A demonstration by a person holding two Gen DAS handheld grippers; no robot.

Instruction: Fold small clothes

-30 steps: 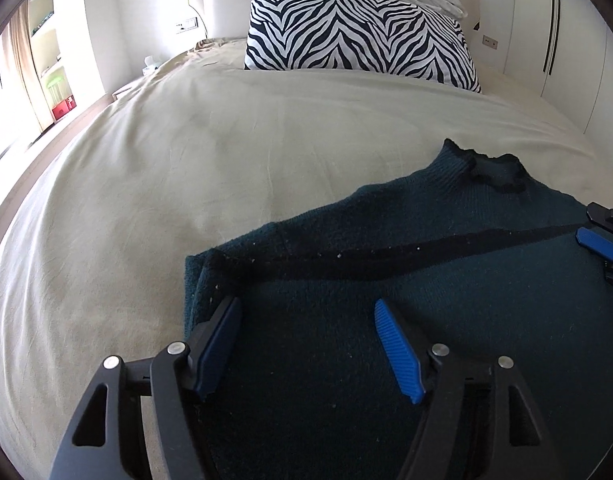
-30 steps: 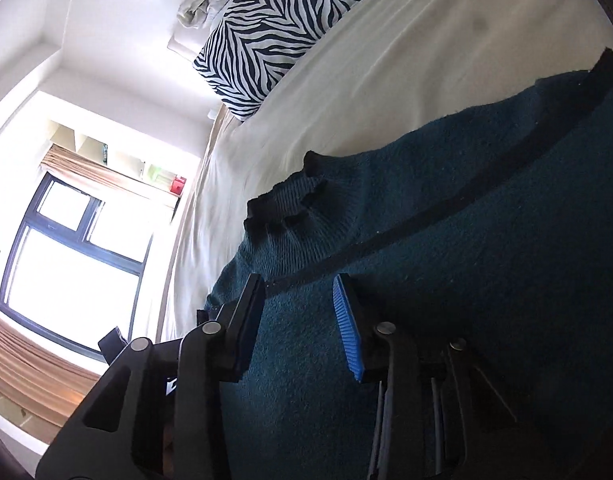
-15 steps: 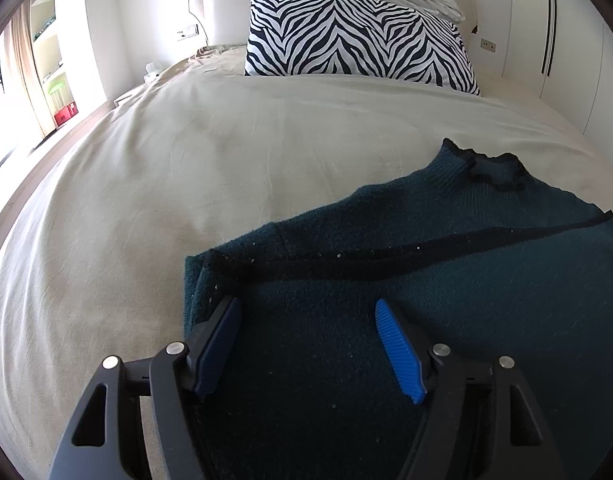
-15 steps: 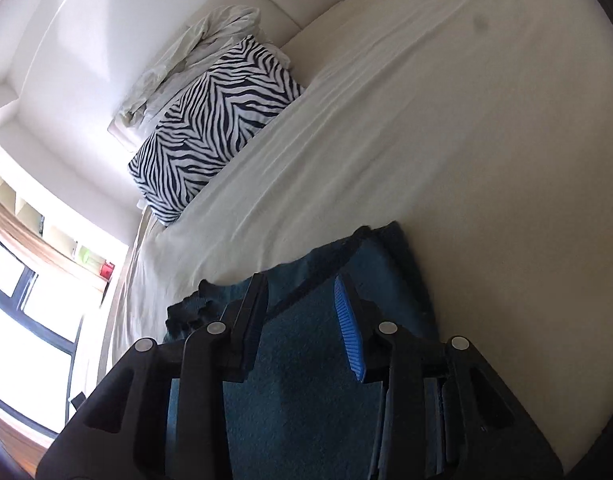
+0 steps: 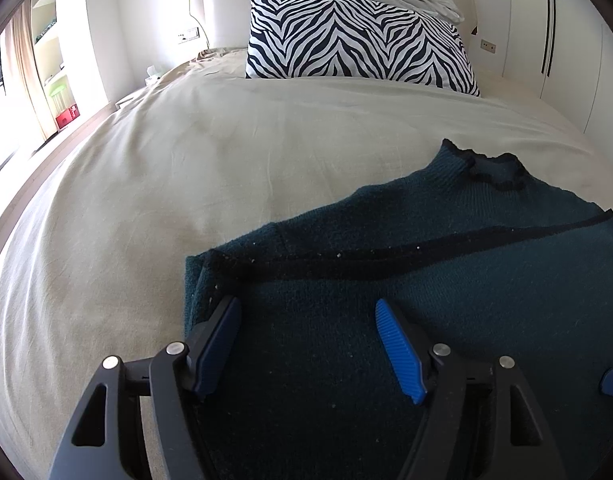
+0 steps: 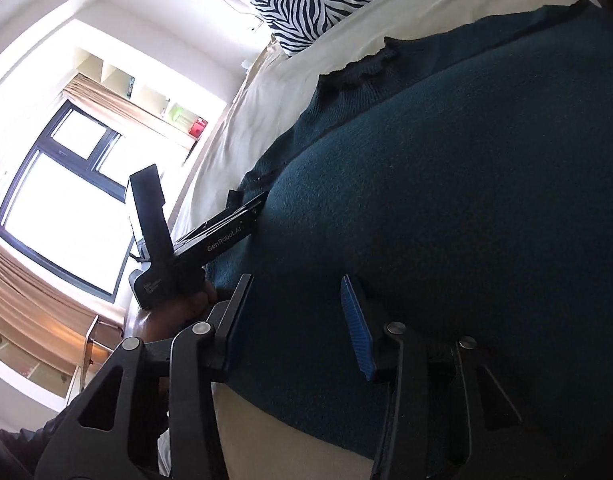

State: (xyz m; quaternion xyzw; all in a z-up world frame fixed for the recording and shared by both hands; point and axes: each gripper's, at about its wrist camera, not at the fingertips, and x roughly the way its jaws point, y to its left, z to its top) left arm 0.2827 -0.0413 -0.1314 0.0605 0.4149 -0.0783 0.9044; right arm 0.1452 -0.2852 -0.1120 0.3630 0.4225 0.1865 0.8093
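Teal sweater [image 6: 466, 200] again under opening, empty right tool [image 6: 298, 320]; left tool [image 5: 306, 344] open, unmoved.

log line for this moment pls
stage: folding teal sweater on bed | left gripper: open over sweater | right gripper: opening, nothing pinched

The bed [image 5: 186, 184] lies bare and passable from the sweater's [image 5: 446, 280] far edge up to the zebra pillow [image 5: 358, 40] at the head end and out to the left edge, while the sweater covers the near right part and the pillow blocks the headboard side.
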